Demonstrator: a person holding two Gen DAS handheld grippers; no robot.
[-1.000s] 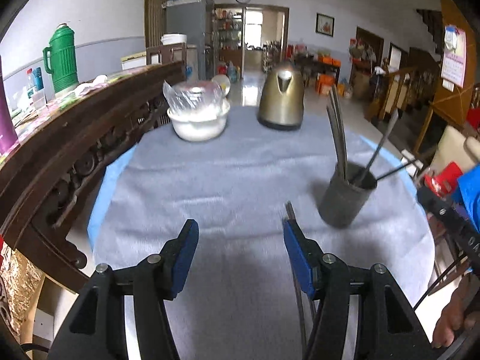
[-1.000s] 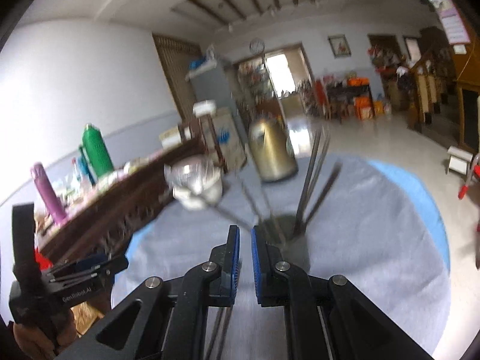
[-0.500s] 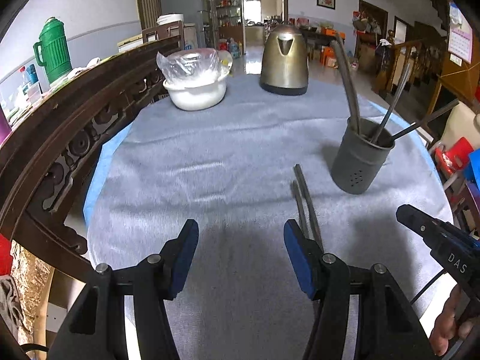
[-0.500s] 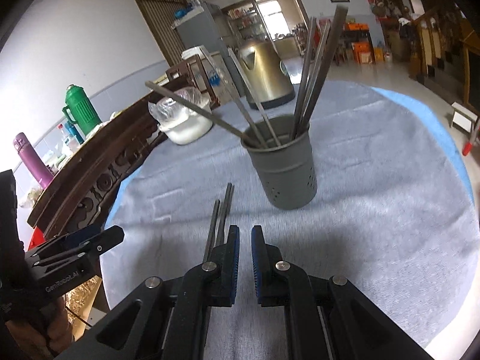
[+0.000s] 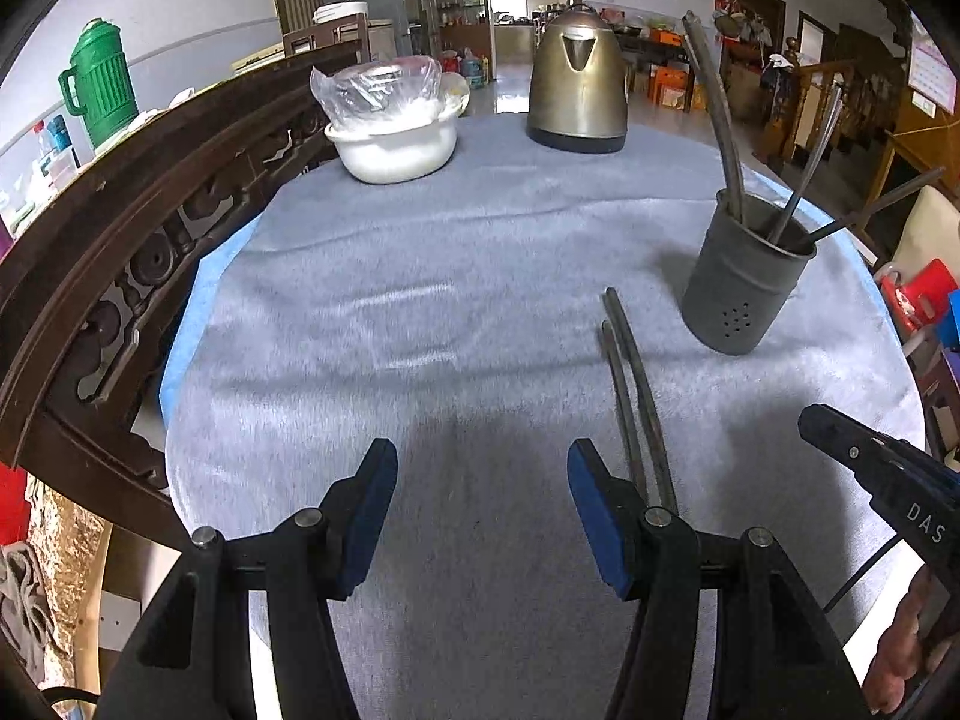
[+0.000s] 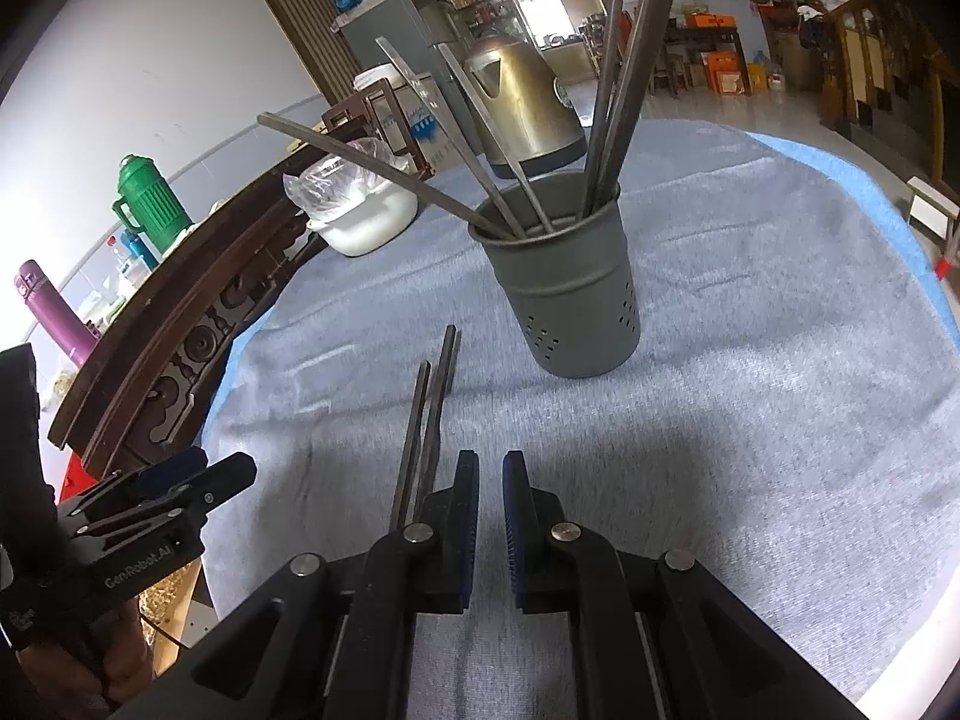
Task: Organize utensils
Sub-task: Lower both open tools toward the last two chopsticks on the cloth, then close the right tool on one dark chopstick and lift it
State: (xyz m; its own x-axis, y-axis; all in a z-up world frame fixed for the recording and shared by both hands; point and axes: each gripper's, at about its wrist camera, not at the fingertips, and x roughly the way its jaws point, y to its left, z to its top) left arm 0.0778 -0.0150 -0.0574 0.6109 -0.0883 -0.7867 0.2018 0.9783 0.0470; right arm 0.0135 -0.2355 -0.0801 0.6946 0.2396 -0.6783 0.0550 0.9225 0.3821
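Two dark metal chopsticks (image 5: pixel 630 396) lie side by side on the grey cloth, just ahead of my left gripper's right finger. My left gripper (image 5: pixel 480 462) is open and empty, low over the cloth. A grey perforated utensil cup (image 5: pixel 744 288) stands upright beyond them at the right, holding several chopsticks. In the right wrist view the loose chopsticks (image 6: pixel 429 414) run along the left of my right gripper (image 6: pixel 489 468), which is shut with nothing between its pads. The cup (image 6: pixel 570 288) stands ahead of it. My left gripper (image 6: pixel 222 465) shows at the lower left.
A brass kettle (image 5: pixel 576 84) and a white bowl (image 5: pixel 396 144) covered with plastic film stand at the far side of the round table (image 5: pixel 480 228). A carved dark wooden rail (image 5: pixel 120 240) curves along the left edge. My right gripper (image 5: pixel 816 420) reaches in from the right.
Both grippers have sunk and tipped down toward the table. The loose chopsticks and the cup now sit larger and closer in both views. Neither gripper's jaws have changed.
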